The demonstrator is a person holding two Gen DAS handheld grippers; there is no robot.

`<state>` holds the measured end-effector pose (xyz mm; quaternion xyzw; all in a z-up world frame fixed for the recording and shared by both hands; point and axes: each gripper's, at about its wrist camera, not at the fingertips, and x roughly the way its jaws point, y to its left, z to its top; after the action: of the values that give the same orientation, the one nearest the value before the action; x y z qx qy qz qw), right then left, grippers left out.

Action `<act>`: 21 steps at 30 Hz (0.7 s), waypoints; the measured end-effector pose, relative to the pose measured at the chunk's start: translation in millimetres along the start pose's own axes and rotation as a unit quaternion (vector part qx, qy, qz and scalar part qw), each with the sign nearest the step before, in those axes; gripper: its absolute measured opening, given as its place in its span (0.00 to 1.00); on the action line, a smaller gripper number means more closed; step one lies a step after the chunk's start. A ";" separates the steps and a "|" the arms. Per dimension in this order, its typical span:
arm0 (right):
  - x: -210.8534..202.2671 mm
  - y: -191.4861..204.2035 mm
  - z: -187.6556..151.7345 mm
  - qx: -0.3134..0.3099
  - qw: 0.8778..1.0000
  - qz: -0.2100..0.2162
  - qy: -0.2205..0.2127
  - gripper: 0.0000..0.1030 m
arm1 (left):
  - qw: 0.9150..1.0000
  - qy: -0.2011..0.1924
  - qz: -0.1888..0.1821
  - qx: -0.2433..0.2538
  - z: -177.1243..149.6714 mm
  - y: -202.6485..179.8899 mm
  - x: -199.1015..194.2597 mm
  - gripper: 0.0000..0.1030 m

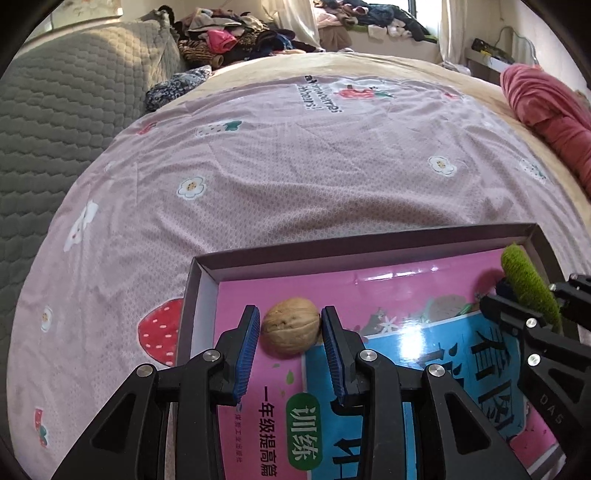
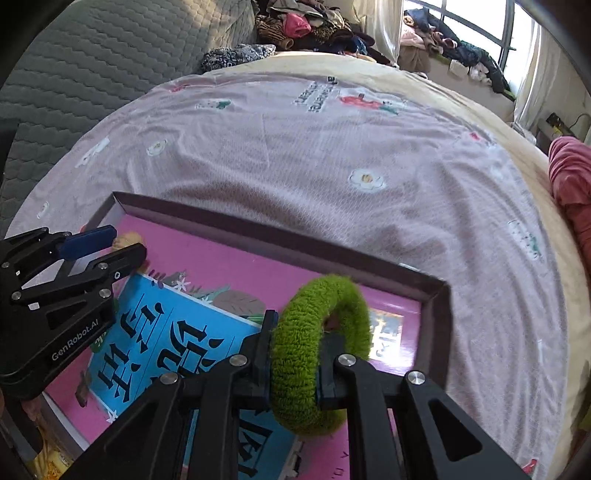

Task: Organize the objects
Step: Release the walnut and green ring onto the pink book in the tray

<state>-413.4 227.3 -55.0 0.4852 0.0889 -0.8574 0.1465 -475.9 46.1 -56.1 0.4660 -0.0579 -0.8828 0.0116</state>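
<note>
**Gripping a walnut and a fuzzy ring over a book-lined tray**

Hovering over a shallow purple-brown cardboard tray [image 1: 369, 246], the left gripper [image 1: 290, 332] pinches a tan, wrinkled walnut [image 1: 291, 331] between ribbed blue rubber pads [image 1: 248, 354], low and centre in the left wrist view. The nut sits near the tray's upper left corner, whether resting on or just above a glossy pink-and-blue children's workbook [image 1: 406, 295] lying flat inside the tray. Bold Chinese characters run across the cover; a green oval badge reads "训练", and the pink line beside it "一年级提高篇".

In the right wrist view, the right gripper [image 2: 295, 365] is clamped on a lime-green, terry-textured loop [image 2: 317, 350], shaped like a plush hair scrunchie, held upright at lower centre of the frame, near the tray's right-hand corner. Its fuzzy pile hides most of the pads. The left gripper's black plastic body at the frame's left edge carries white lettering, "GenRobot.AI"; the right tool's arm, seen at the right edge of the left view, is embossed "DAS".

The tray rests on a pale pink bedsheet [image 1: 295, 177] printed with white flowers and red strawberries. A grey quilted cover [image 1: 74, 110] fills the upper left, and heaped clothing [image 1: 229, 33] lines the top.
</note>
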 end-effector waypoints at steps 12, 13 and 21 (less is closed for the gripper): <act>5.4 3.6 -2.9 -0.011 1.000 -0.005 0.016 0.47 | 1.000 0.005 0.012 0.006 -2.1 2.5 1.5 0.63; 4.9 3.7 -3.1 -0.014 1.000 -0.010 0.015 0.48 | 1.000 0.002 0.012 0.005 -2.1 3.7 0.0 0.66; -15.5 -0.9 -1.8 -0.008 1.000 -0.004 0.001 0.58 | 1.000 -0.004 0.013 0.000 -2.8 13.6 -17.1 0.76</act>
<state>-404.8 231.2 -42.6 0.4846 0.0975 -0.8568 0.1469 -464.4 33.6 -42.1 0.4615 -0.0640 -0.8845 0.0228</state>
